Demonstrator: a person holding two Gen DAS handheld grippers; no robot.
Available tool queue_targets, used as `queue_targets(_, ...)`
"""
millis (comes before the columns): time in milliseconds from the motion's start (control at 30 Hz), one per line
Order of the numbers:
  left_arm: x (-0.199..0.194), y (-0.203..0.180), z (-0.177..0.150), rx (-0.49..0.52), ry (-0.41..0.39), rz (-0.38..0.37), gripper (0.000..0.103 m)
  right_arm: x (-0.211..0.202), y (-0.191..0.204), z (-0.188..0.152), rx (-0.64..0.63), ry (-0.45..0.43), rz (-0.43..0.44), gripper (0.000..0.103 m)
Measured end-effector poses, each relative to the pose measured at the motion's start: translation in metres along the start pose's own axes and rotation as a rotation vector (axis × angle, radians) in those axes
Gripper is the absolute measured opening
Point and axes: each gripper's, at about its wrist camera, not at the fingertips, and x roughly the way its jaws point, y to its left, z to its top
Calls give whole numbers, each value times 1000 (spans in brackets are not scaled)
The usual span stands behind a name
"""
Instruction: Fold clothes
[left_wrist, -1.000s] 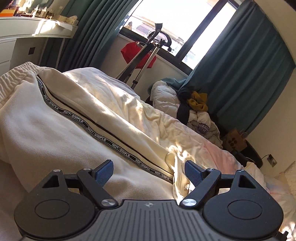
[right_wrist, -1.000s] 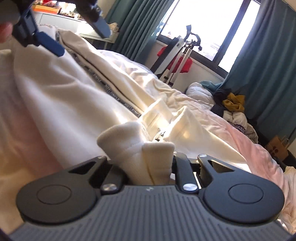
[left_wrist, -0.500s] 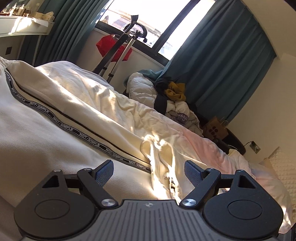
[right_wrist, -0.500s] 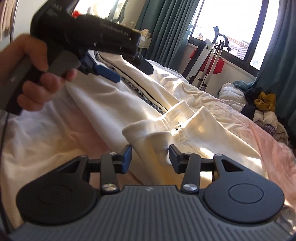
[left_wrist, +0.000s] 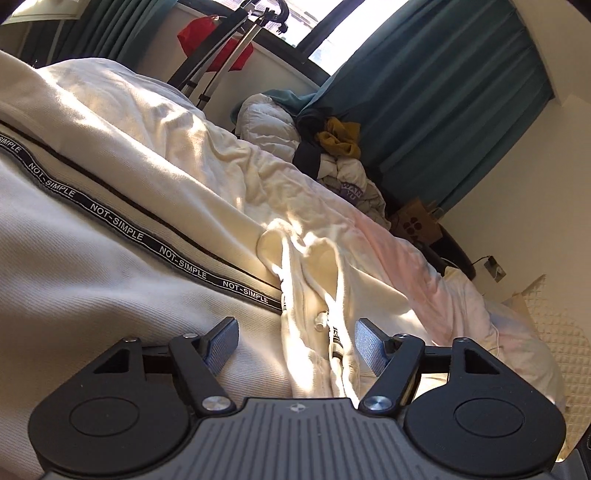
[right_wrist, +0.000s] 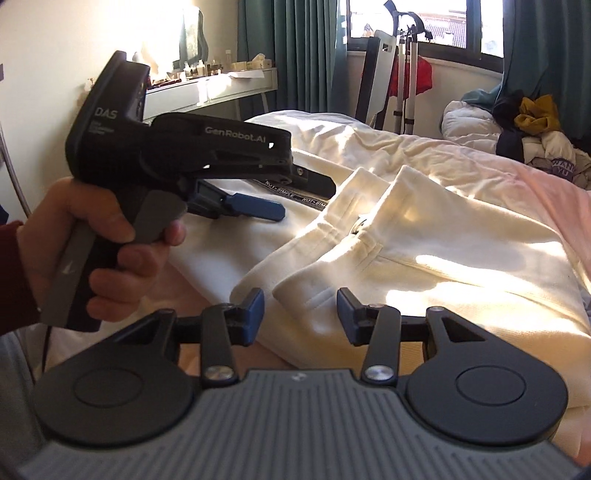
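Cream track trousers (right_wrist: 424, 236) with black "NOT-SIMPLE" side tape (left_wrist: 122, 229) lie on bed (right_wrist: 546, 192), near its front edge, both cuffs doubled back toward waist side; fold looks partly made, flattening and further folds judged left. Left tongs (left_wrist: 293, 341) wide, empty, low over cuffs. Right tongs (right_wrist: 300, 309) wide, empty, just before fold edge
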Motion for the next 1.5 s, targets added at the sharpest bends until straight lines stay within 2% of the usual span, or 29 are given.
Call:
queue_targets(33,2,3,1,-7,1,-4,71,1,-2,1,13,9,7,44)
queue_targets(100,2,6,1,-27,-8,-23,73,2,-9,2,75,12,34,29)
queue_targets(200,1,5,1,-42,-17,-51,76,-2,-19,6,163,-3,54,17)
queue_targets(267,1,7,1,-51,-15,-78,80,-10,-16,9,132,-40,54,16)
queue_targets(433,1,13,1,-98,-15,-102,81,-23,-10,12,81,-100,91,15)
queue_targets(600,0,17,2,-134,-22,-115,81,-28,-11,16,93,-163,151,15)
queue_targets(633,0,17,2,-136,-23,-114,81,-24,-12,16,103,-151,161,15)
queue_targets(800,0,15,-1,-125,-15,-101,81,11,-10,7,115,29,126,14)
queue_targets(933,6,9,1,-70,11,-76,80,17,-6,2,96,65,102,15)
queue_targets(1000,15,6,5,-32,37,-51,75,13,-3,4,76,54,94,15)
queue_targets(1067,23,3,10,0,59,-31,74,10,0,4,64,49,89,15)
queue_targets(1200,41,-6,19,40,73,-69,71,4,1,3,58,35,92,15)
queue_targets(1333,65,-19,17,118,131,-46,73,-7,1,8,38,2,101,15)
queue_targets(1400,69,-17,15,116,135,-45,68,-6,2,8,27,1,103,15)
queue_targets(1433,71,-18,15,125,138,-36,59,-4,2,7,22,6,103,15)
queue_targets(1500,74,-22,15,188,150,8,50,1,3,6,13,15,101,15)
